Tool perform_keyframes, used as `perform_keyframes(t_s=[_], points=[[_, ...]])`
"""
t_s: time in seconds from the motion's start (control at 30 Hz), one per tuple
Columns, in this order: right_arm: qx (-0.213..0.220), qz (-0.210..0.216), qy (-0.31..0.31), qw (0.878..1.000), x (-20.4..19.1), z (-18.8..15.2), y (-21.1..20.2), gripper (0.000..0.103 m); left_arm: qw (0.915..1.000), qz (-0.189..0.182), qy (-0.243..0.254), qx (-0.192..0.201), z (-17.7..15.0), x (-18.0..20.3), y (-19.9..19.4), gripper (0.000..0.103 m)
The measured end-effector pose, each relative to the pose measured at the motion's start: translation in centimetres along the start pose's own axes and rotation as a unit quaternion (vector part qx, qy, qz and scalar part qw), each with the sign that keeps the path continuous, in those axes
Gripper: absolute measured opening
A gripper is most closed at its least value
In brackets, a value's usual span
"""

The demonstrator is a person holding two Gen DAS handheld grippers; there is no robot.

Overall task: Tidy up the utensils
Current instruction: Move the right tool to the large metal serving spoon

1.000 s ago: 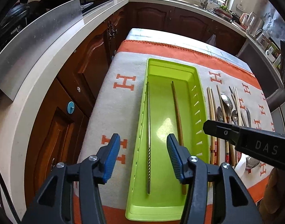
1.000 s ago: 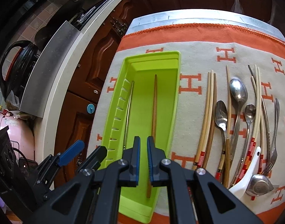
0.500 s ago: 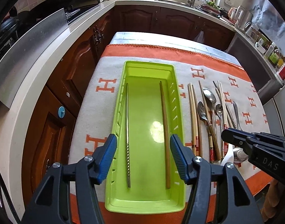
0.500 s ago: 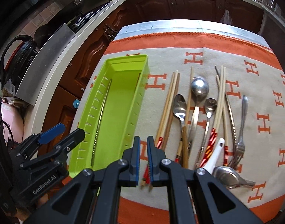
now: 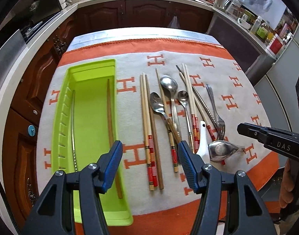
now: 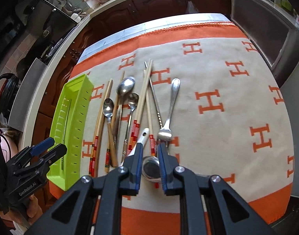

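A lime-green tray [image 5: 61, 105] [image 6: 77, 129] lies at the left of the cloth and holds one metal chopstick [image 5: 73, 125] and one wooden chopstick [image 5: 110, 121]. To its right lie loose chopsticks [image 5: 146, 121] [image 6: 99, 121], metal spoons [image 5: 169, 84] [image 6: 126, 87], a fork [image 5: 215, 105] [image 6: 172, 101] and a white ladle spoon [image 5: 201, 143]. My left gripper [image 5: 150, 162] is open and empty, above the near ends of the chopsticks. My right gripper [image 6: 150, 160] is partly open and empty, above a steel spoon bowl [image 6: 150, 169] near the front edge.
An orange and beige cloth [image 5: 218, 74] [image 6: 218, 74] covers the table. Dark wooden cabinets [image 5: 130, 15] and a white counter stand behind and to the left. Bottles and jars [image 5: 263, 29] stand on the counter at the right. The right side of the cloth is bare.
Both grippers have moved right, from over the tray to over the loose utensils. The right gripper's jaws have opened slightly from shut.
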State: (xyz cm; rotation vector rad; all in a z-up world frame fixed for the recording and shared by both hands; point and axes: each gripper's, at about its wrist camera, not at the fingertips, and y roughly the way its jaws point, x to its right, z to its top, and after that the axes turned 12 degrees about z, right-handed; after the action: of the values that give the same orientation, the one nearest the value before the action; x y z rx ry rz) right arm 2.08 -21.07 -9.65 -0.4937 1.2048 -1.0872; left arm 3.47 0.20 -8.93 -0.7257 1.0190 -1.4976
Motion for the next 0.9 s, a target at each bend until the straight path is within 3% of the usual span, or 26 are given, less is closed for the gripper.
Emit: perform_keyframes(t_s=[0.3,0.43,0.57,0.9], points=[[-0.057,0.052,-0.052,0.996,3.0,-0.9,2.5,0.016,0.9994,-0.012,0.02,-0.024,0.1,2.8,1.2,0.057],[-0.073,0.069,-0.066,0.993,3.7,-1.0,3.4,0.03,0.9995,-0.009,0.018,-0.026,0.2,2.9,1.3,0.057],[-0.095,0.092,-0.082,0.988,3.7,-1.3,3.9,0.032,0.9993,-0.008,0.021,-0.031,0.3,3.2,1.7,0.057],[-0.131,0.058,-0.198,0.97,0.6,-3.6,4.0,0.031,0.9991,-0.014,0.028,-0.028,0.4,4.0,1.5,0.057]])
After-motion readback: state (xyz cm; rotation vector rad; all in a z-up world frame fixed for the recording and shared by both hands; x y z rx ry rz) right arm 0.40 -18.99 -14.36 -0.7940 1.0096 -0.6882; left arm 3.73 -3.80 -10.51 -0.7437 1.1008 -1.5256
